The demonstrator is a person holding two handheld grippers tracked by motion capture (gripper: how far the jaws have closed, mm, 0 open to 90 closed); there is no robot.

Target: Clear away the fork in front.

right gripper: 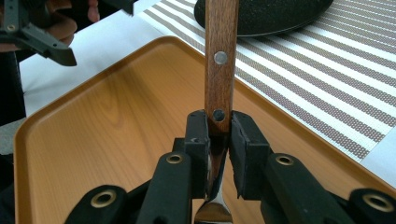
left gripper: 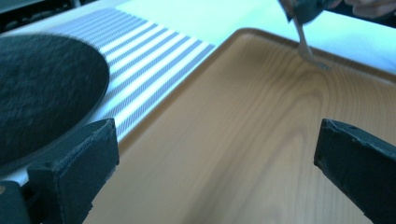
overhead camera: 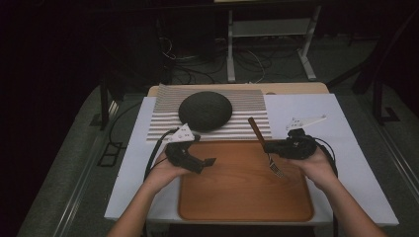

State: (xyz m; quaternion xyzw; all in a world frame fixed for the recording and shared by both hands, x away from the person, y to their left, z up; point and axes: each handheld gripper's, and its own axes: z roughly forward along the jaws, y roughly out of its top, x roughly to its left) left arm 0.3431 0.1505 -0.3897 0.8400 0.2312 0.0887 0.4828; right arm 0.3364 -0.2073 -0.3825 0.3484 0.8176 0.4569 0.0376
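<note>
Overhead, fork (overhead camera: 267, 146) tines below right gripper (overhead camera: 268, 147)

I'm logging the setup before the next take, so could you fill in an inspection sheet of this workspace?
Surface: white-covered table carrying a striped placemat and a wooden tray.
Job's things: fork with a wooden handle, tines down over the tray.
Clutter: dark round plate on the placemat; nothing else seen.
Grippers: right gripper shut on the fork's handle; left gripper open and holding nothing, above the tray's left part.
Cables: one black cable trails from the left gripper; loose cables lie on the floor behind the table.
Surroundings: dark room, a white frame stand beyond the table.
</note>
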